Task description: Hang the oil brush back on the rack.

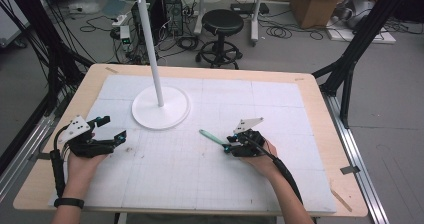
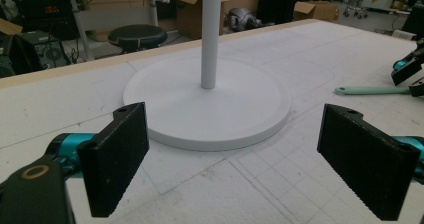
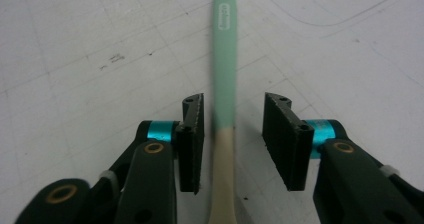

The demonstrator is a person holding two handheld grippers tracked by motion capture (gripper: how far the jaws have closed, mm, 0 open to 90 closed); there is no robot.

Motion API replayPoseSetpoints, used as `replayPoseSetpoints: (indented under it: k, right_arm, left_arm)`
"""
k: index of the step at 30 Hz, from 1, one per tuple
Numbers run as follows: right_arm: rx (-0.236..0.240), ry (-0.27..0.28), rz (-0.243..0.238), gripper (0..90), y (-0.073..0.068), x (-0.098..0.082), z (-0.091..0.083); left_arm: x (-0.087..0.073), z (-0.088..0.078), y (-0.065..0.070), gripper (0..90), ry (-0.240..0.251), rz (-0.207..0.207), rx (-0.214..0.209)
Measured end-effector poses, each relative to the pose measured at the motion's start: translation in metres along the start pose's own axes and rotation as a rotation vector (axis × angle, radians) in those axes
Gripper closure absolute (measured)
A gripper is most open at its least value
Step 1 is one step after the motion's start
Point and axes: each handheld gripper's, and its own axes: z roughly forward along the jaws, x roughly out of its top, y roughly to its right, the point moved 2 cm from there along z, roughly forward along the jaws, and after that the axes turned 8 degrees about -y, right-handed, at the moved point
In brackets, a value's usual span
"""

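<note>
Near the left edge of the table (image 1: 320, 134), the left gripper (image 1: 111, 128) rests with its jaws wide apart and nothing in them, out of the way. The tall white stand (image 1: 160, 106) sits toward the far side, clear of the work. Right of the middle lies the green spatula (image 3: 224, 59), its handle between the right gripper (image 3: 233, 129)'s jaws, which are not yet squeezing it, lined up to pinch it.

spatula (image 3: 225, 84) head past bottom edge

Mint-green handled utensil (image 3: 224, 59) (cream toward its near end), flat on the white mat.
</note>
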Motion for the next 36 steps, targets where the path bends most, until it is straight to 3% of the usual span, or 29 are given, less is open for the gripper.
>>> replayPoseSetpoints:
  k: [3, 10, 23, 27, 36]
  right_arm:
    - [-0.010, -0.001, -0.020, 68.8, -0.003, 0.001, 0.000]
    - [0.016, -0.005, -0.003, 81.1, -0.003, 0.001, 0.001]
    - [0.009, -0.015, -0.003, 82.5, -0.005, 0.004, 0.000]
    - [-0.001, 0.021, 0.001, 82.6, -0.004, 0.007, -0.003]
    - [0.004, 0.167, 0.003, 82.5, -0.001, 0.029, -0.026]
  left_arm:
    - [0.000, 0.000, 0.000, 13.7, -0.001, 0.003, 0.001]
    - [0.000, 0.001, 0.001, 13.8, -0.002, -0.002, -0.002]
    - [0.000, 0.000, 0.000, 13.9, -0.002, -0.002, 0.003]
    - [0.000, 0.000, 0.000, 13.9, -0.001, -0.002, 0.004]
    - [0.000, -0.002, 0.000, 13.9, 0.003, -0.003, 0.000]
